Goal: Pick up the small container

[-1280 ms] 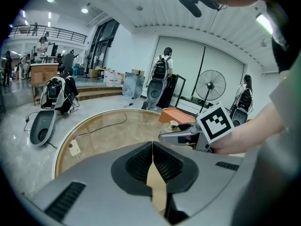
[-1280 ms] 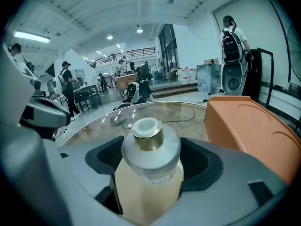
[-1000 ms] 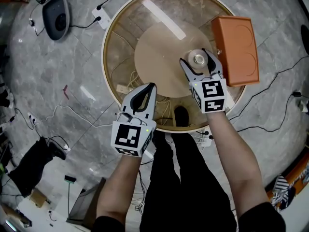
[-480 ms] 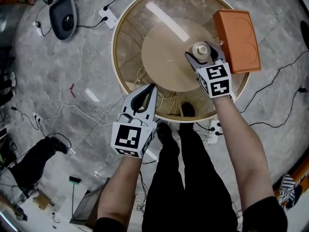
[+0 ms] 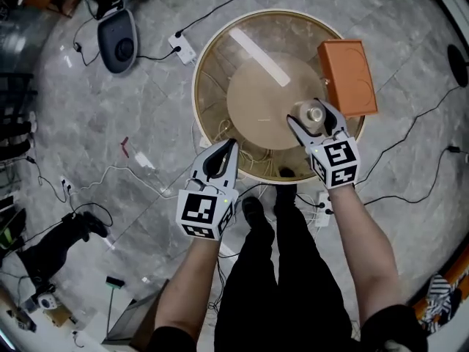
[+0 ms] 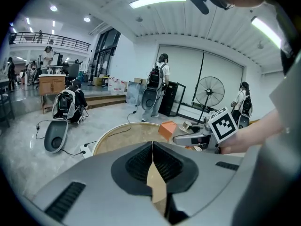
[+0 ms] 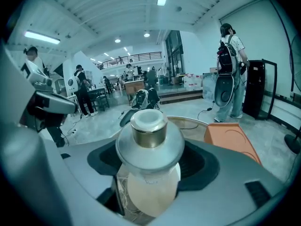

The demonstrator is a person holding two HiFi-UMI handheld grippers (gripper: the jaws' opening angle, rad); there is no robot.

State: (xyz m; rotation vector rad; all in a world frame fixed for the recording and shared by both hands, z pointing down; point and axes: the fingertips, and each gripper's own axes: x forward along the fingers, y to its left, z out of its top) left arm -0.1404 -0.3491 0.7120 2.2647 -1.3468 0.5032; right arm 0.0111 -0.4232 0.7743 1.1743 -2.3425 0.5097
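Holds the small container (image 7: 149, 142) in the right gripper (image 5: 313, 116), jaws spread wide and pressed against its frosted sides, below the gold collar and the white cap. Carries it upright over the right part of the round table (image 5: 196, 97), in from the near-right edge and just beside the near-left corner of an orange box (image 5: 346, 77); cannot tell from any view whether container and box touch. Shows the box lying flat at the table's right edge, one near corner past the rim. Shows, through the glass top, a round tan disc (image 5: 264, 101) at the centre and loose cables (image 5: 220, 127) towards the near-left edge. Has the left gripper (image 5: 231, 145) closed, jaws together with nothing between them, tips just inside the table's near-left edge and the marker cube out over the grey stone floor (image 5: 110, 123). On that floor, beyond the table's far-left edge: a white power strip (image 5: 183, 48) and, farther out, a grey rounded device (image 5: 121, 41), both with black leads.
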